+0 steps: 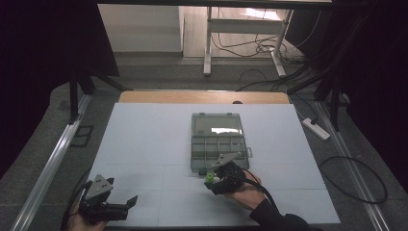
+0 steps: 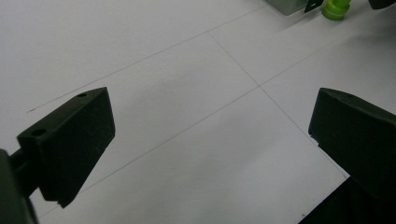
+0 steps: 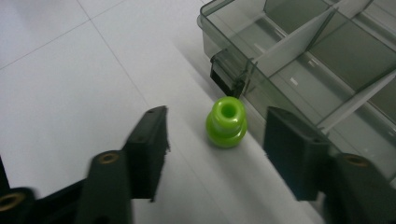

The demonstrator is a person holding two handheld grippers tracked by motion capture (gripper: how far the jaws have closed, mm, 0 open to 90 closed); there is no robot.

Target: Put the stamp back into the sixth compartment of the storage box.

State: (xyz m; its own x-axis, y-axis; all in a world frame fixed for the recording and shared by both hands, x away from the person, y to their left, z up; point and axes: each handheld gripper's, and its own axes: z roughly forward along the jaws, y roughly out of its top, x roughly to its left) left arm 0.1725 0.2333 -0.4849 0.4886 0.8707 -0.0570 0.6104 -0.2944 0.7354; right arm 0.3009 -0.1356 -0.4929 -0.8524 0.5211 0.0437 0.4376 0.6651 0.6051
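Your right tool (image 3: 215,140) sits about half open, with its jaws on either side of the little green spool-shaped piece (image 3: 227,122). There's a clear gap on both sides, so the pads aren't touching it and nothing's gripped. The green piece stands upright on the white counter (image 1: 144,139), hole facing up, just beside the front wall of the organizer box (image 3: 299,60) and close to its black latch (image 3: 225,74). It's outside the box, not in any compartment.

From the high view, your right hand (image 1: 243,192) is holding that tool at the box's near left corner, and the green piece (image 1: 210,178) shows up right at the tool's tip.

The box itself is a smoky translucent plastic organizer, lying open on the counter with its lid (image 1: 216,123) flipped back flat on the far side. The tray half is split by pale dividers into several compartments. The ones you can see into from the right gripper view look empty, while the rest are too far off or too dim to tell.

Your left tool (image 2: 210,140) is wide open, holding nothing, with just bare white counter between its jaws. It's down at the near left corner of the counter, well apart from the box. The green piece (image 2: 337,8) peeks in at the top edge of the left gripper view.
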